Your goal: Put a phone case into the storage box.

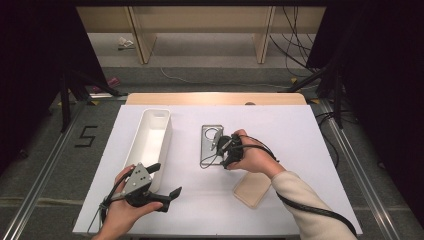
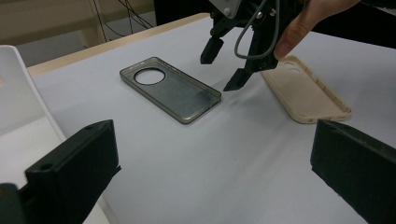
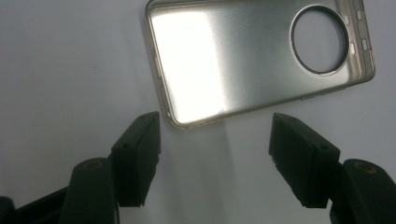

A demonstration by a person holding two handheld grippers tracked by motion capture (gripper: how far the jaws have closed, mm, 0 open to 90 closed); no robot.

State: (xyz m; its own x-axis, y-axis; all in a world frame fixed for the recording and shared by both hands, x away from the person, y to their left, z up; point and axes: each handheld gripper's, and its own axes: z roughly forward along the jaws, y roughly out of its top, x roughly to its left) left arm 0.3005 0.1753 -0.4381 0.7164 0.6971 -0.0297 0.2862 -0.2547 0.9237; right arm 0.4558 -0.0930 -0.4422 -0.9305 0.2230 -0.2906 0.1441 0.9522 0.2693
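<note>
at mid-table the right gripper (image 1: 223, 145), jaws open, hovers by the grey case (image 1: 210, 145); it may skid flat. left gripper (image 1: 161, 181) open at seven o'clock.

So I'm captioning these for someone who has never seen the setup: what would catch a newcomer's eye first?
Probably the grey phone case with its round camera hole, lying flat mid-table, with the right tool hovering open just above its near end. Next, the beige case lying beside it on the right, and the long white bin on the left, where the left tool waits open near its front corner.
</note>
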